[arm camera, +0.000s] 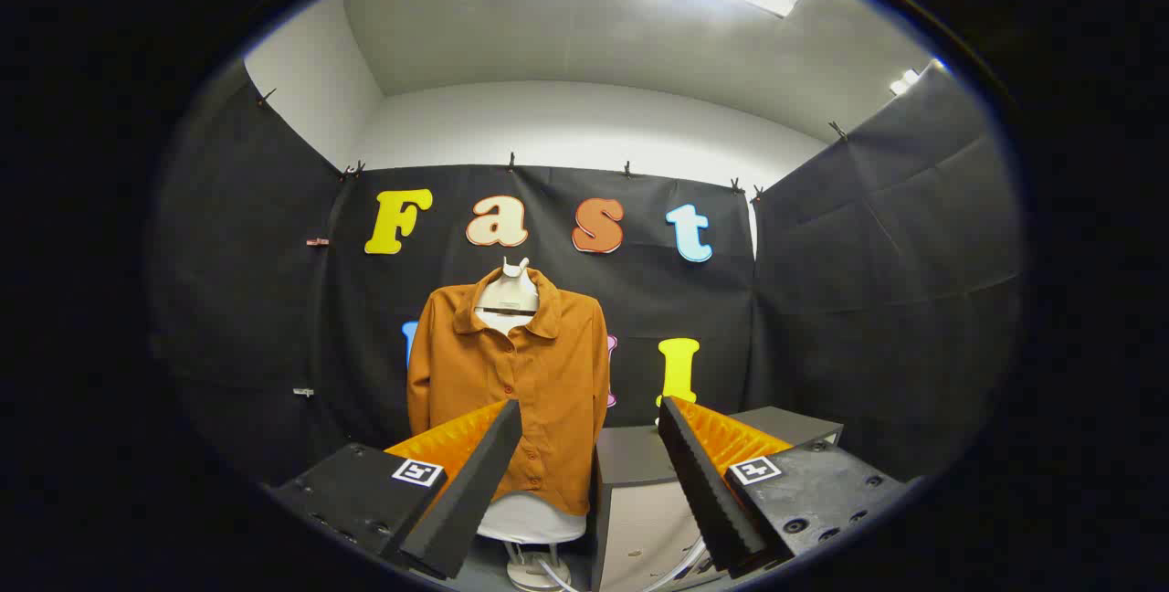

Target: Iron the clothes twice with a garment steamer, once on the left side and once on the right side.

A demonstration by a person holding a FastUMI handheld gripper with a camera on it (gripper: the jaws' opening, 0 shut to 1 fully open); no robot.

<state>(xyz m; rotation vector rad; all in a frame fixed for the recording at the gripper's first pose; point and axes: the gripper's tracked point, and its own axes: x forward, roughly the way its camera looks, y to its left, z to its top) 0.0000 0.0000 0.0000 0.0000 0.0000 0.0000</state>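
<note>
An orange-brown buttoned shirt [511,382] hangs on a white mannequin torso [510,292] that stands on a white stand [534,565] in front of the black cloth wall. My gripper [589,414] is open, its two black fingers with orange backs spread wide with nothing between them. The shirt is beyond the fingers, a little towards the left finger [470,482], which overlaps its lower hem. The right finger [703,482] stands over a grey cabinet. A white hose [680,565] curls low between the fingers, beside the cabinet; the steamer head is hidden.
A grey cabinet [639,491] with a dark top stands just right of the mannequin, beyond the right finger. Black cloth walls close in on the left, back and right.
</note>
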